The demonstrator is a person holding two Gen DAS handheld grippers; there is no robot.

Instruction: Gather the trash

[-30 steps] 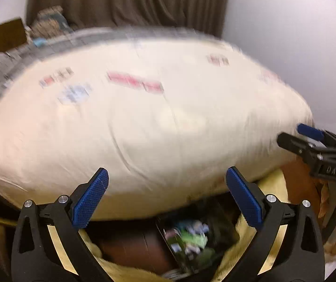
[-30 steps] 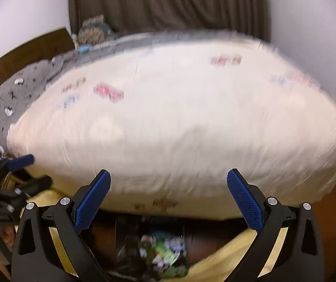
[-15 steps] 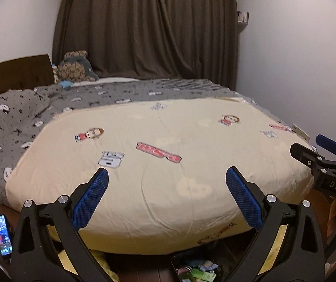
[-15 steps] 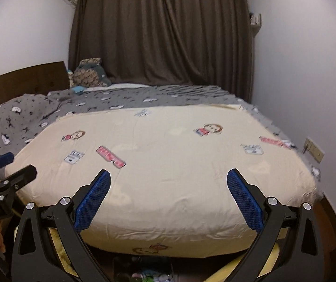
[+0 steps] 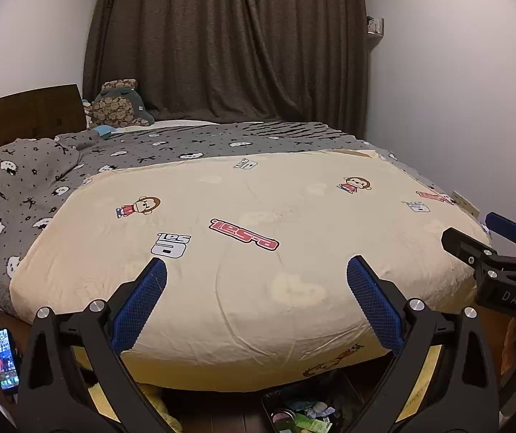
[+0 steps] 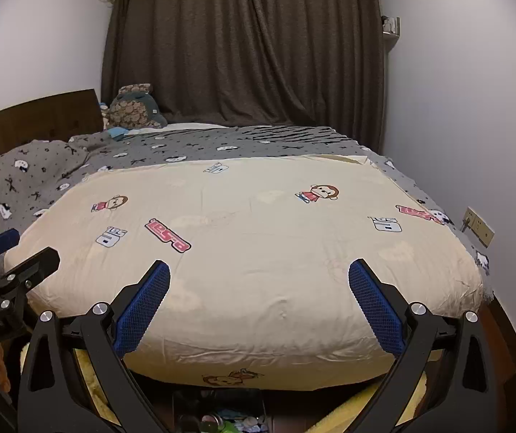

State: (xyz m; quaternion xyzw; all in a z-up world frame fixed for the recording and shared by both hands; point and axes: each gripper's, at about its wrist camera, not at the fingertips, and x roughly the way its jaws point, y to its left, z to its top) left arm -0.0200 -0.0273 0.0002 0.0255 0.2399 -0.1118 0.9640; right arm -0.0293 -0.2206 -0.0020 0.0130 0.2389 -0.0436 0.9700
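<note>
Both hand-held tools are empty: the left gripper and the right gripper hold their blue pads wide apart over the near edge of the bed, clamped on nothing. Collection looks barely begun, since the trash sits low beneath and just ahead of the fingers, in what may be a dark bin at the foot of the bed, though the frame edge cuts it off. A phone lies to the left gripper's lower left. Compared with a second ago, both cameras have tilted up from the litter, and the blurred quilt now reads sharp.
</note>
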